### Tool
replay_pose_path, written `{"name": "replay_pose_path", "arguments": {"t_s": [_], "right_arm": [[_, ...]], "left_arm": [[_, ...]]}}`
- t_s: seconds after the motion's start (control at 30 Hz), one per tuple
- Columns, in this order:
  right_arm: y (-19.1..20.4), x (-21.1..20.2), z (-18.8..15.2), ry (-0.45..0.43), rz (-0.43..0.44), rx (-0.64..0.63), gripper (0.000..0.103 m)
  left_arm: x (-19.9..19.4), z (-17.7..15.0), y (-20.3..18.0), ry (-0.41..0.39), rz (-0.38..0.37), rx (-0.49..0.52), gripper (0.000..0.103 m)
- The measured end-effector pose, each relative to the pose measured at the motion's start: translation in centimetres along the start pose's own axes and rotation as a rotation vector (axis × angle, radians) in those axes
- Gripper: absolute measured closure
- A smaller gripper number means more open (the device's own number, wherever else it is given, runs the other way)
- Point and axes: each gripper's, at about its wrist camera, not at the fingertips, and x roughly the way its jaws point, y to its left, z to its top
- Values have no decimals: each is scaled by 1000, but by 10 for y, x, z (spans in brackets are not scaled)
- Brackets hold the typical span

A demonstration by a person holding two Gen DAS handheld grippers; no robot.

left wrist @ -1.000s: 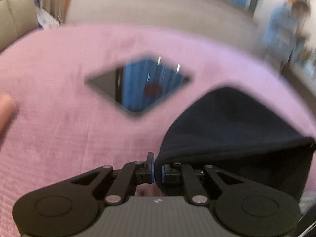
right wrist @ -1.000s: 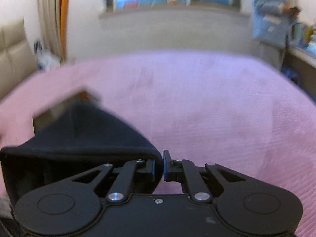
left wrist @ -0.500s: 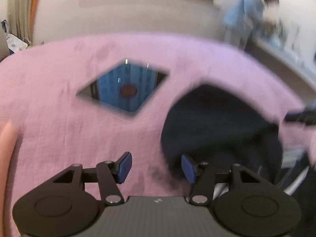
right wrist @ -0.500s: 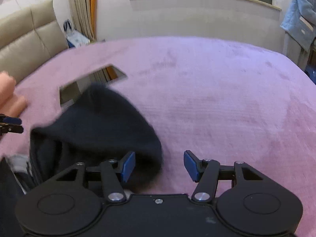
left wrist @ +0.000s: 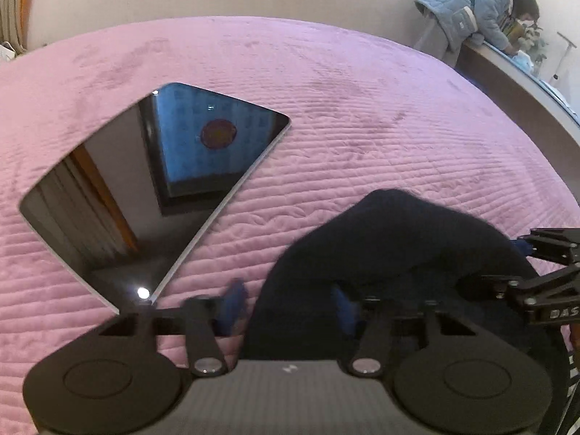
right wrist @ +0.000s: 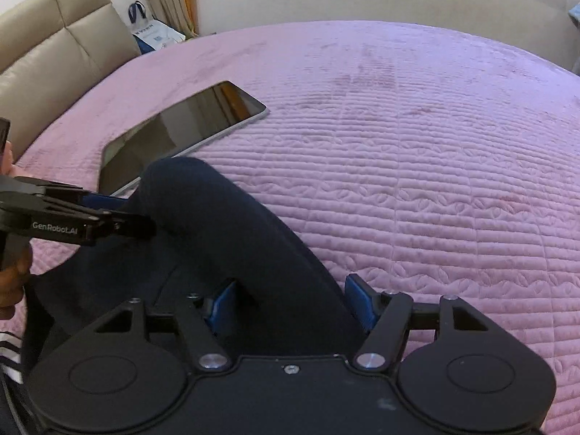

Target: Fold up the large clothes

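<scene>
Lying on quilted bedspread, dark garment, tablet

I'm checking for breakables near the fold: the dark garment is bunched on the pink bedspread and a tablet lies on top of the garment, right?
Not quite. The tablet lies on the pink bedspread itself, beside and beyond the dark garment, as the right wrist view shows.

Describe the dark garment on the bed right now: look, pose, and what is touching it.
The dark navy garment is soft, plain knit-looking cloth, heaped in a rounded hump on the pink quilted bedspread, not flat. Its far edge overlaps a corner of the tablet. The left gripper is closing with cloth between its blue pads; the right gripper stands open astride a fold. Its near end runs out of view.
</scene>
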Motion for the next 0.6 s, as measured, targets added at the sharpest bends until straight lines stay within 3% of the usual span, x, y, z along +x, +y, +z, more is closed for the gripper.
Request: {"name": "replay_pose_path", "arguments": {"t_s": [0.03,0.07,0.1,0.23,0.37,0.47,0.6], "right_arm": [[4,-4,0,-6,3,-22,56],[9,-10,-1,-11,15,-59,90],[15,-17,-3,-19,32,-113,94],[32,-65,-15,-86,-3,-253,95],[53,-155,-36,-230,-16,-330,96],[78,-224,-64,-335,-34,-406,97],[116,-295,-119,-411,-19,-504,97]], "left_arm": [[-3,-1,-7,-8,-13,17,94],[-7,-1,-14,-22,-5,50,96],[-12,-3,-23,-38,8,97,98],[-62,-14,-44,-131,-52,186,98],[-153,-39,-55,-285,-141,168,98],[-219,-72,-73,-362,-160,220,98],[-288,-130,-99,-386,-155,267,98]]}}
